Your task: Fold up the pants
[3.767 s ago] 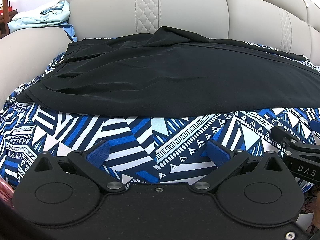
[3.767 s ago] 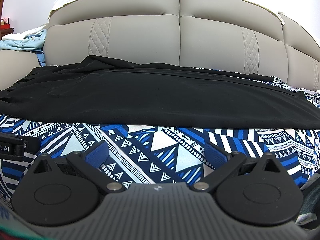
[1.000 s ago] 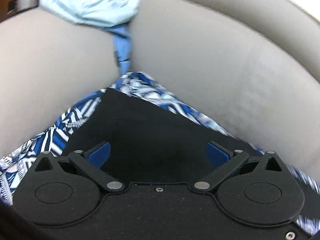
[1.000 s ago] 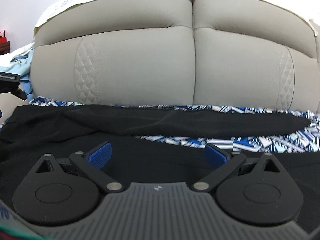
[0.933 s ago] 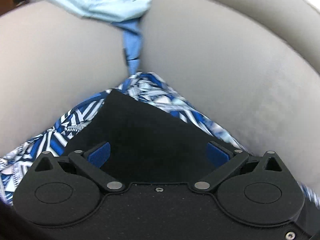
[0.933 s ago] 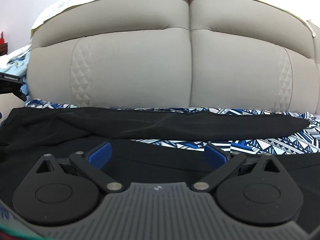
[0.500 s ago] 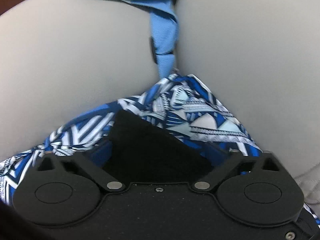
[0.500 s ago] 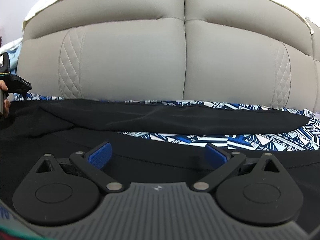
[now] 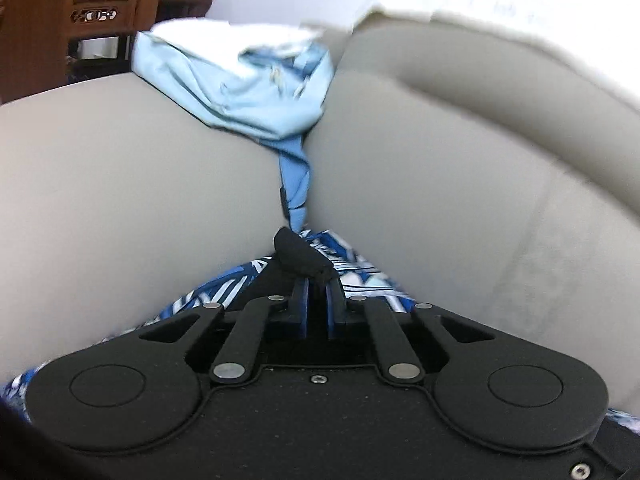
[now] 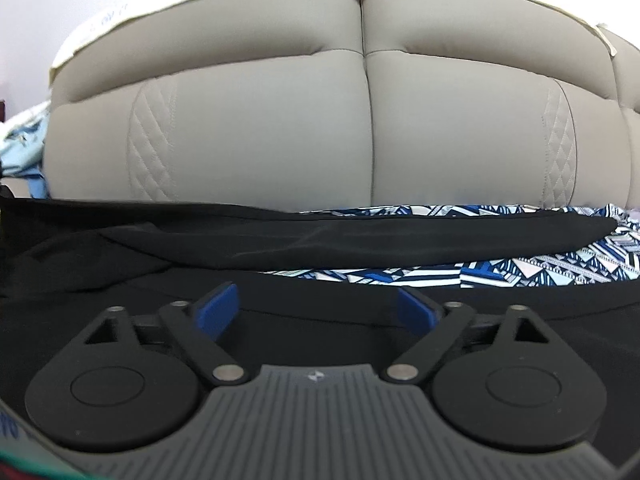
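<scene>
Pants [image 10: 320,240], black, lie spread across a blue-patterned cover [image 10: 520,272] on a grey sofa [image 10: 360,120]; left gripper [image 9: 317,300] pinches a bunched corner of them at the sofa's corner, beneath a pale blue garment [image 9: 248,92]; right gripper [image 10: 316,312] hangs wide-jawed over the fabric.

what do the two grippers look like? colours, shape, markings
Left gripper: matte black, smooth top plate with a small centre screw, two round lobes with embossed circles, black linkage arms on silver pivot pins, blue finger pads. Right gripper: same black lobes, linkages, silver pins and blue pads, but a ribbed grey centre plate with a small light logo. No cables or sleeves visible.
</scene>
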{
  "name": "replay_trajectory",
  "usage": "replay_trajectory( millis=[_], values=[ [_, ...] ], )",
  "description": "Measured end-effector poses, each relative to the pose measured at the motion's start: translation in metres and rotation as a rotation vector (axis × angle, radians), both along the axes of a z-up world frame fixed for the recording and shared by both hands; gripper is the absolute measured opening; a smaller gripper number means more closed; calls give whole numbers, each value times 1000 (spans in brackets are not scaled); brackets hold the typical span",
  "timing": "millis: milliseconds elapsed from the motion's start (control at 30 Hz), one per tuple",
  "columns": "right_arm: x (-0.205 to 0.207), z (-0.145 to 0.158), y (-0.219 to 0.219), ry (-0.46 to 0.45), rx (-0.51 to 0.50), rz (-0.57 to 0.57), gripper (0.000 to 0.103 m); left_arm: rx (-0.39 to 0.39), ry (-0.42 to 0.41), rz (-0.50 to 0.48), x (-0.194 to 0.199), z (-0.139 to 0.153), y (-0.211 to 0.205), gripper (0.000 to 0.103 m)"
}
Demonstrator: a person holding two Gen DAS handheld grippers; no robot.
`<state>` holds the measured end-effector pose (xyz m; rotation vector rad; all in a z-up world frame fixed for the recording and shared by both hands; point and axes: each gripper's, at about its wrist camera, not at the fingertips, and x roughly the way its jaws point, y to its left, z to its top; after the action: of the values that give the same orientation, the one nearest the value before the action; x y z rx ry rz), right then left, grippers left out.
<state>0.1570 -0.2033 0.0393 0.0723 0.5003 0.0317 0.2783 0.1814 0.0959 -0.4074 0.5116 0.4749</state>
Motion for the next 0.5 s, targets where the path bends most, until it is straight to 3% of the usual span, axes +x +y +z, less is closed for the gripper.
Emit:
replay_trajectory(
  millis=[167, 300, 400, 500],
  values=[
    [-20, 5, 15, 54, 309, 71, 84, -25, -109, -54, -92, 1, -2, 7],
    [-22, 3, 54, 133, 539, 153, 78, -32, -184, -71, -140, -7, 4, 6],
    [-14, 3, 87, 167, 647, 203, 76, -38, -217, -84, -158, -16, 12, 6],
    [3, 1, 124, 205, 692, 225, 75, -87, -213, -96, -167, -27, 23, 6]
  ],
)
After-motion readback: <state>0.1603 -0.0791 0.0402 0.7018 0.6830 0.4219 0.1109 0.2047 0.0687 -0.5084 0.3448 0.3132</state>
